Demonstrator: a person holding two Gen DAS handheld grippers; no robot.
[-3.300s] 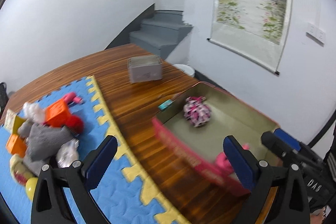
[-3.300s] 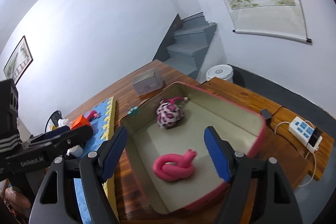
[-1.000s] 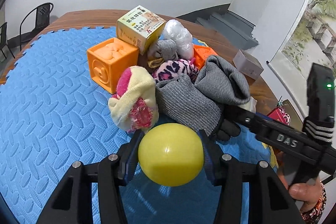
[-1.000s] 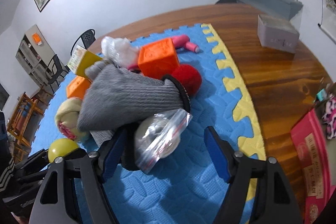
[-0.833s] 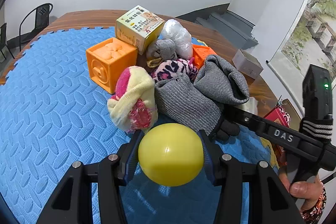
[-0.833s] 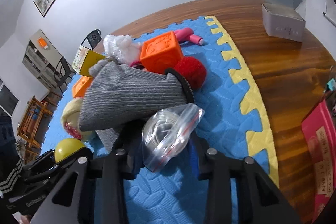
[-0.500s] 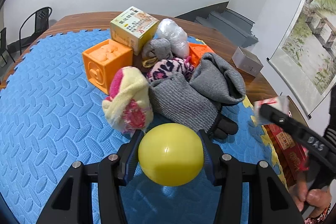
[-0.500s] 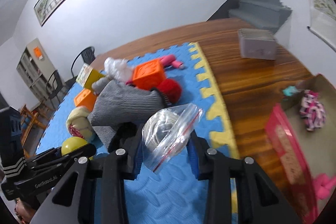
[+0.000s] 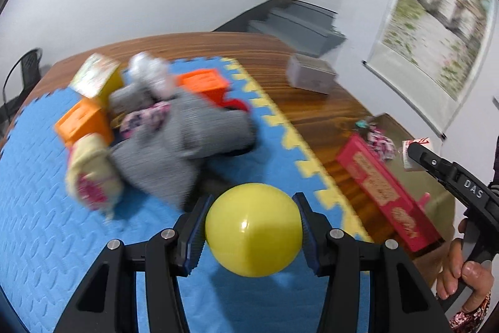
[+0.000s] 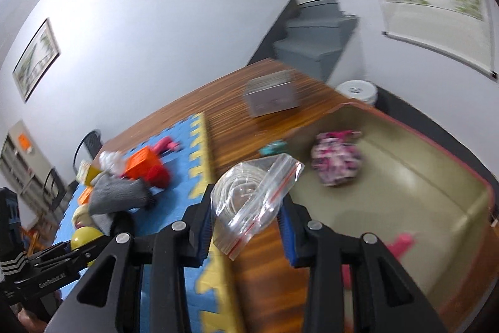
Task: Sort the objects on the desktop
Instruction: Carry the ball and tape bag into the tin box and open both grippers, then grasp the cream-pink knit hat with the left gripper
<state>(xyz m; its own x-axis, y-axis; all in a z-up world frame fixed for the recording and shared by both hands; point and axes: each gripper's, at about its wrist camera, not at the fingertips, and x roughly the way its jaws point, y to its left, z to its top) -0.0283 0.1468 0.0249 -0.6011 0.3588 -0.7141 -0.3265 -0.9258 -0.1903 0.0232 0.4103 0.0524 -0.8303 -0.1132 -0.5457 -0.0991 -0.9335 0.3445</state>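
Bag (image 10: 255, 192) now nr box (image 10: 436, 164).

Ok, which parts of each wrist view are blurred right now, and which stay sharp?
Left wrist view: the yellow ball and left gripper are sharp; the toy pile smears. Right wrist view: the plastic bag and right gripper are crisp; the box and mat streak.

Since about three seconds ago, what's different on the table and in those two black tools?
Both jaws, empty and open over the red tray then, have each closed on something from the blue mat: the left gripper on the yellow ball, the right gripper on the clear zip bag. Both now swing toward the tray. The pile, grey box and tray contents stayed.
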